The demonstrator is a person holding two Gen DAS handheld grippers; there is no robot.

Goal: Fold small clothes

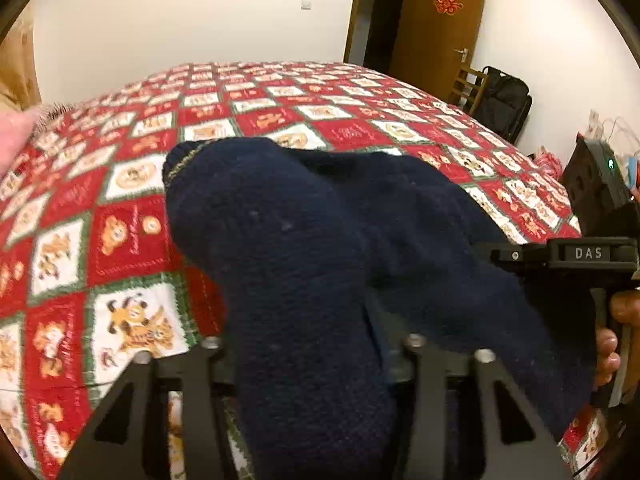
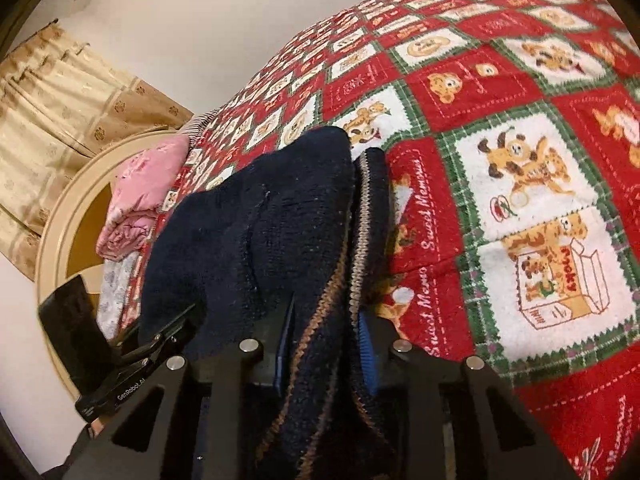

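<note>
A dark navy knitted garment (image 1: 304,248) with a thin tan stripe at its hem hangs over the red patchwork bedspread (image 1: 132,216). My left gripper (image 1: 312,360) is shut on the navy knit, which drapes over and hides its fingertips. In the right wrist view the same garment (image 2: 260,220) shows its striped ribbed edge. My right gripper (image 2: 324,352) is shut on that edge, the blue pads (image 2: 368,344) pressing the cloth. The right gripper also shows at the right of the left wrist view (image 1: 560,256), at the garment's far side.
The bed fills both views. A folded pink cloth (image 2: 140,200) lies at the bed's head by a round cream headboard (image 2: 60,240) and a beige curtain (image 2: 60,92). A brown door (image 1: 440,28), a black bag (image 1: 504,100) and a dark cabinet (image 1: 592,184) stand beyond the bed.
</note>
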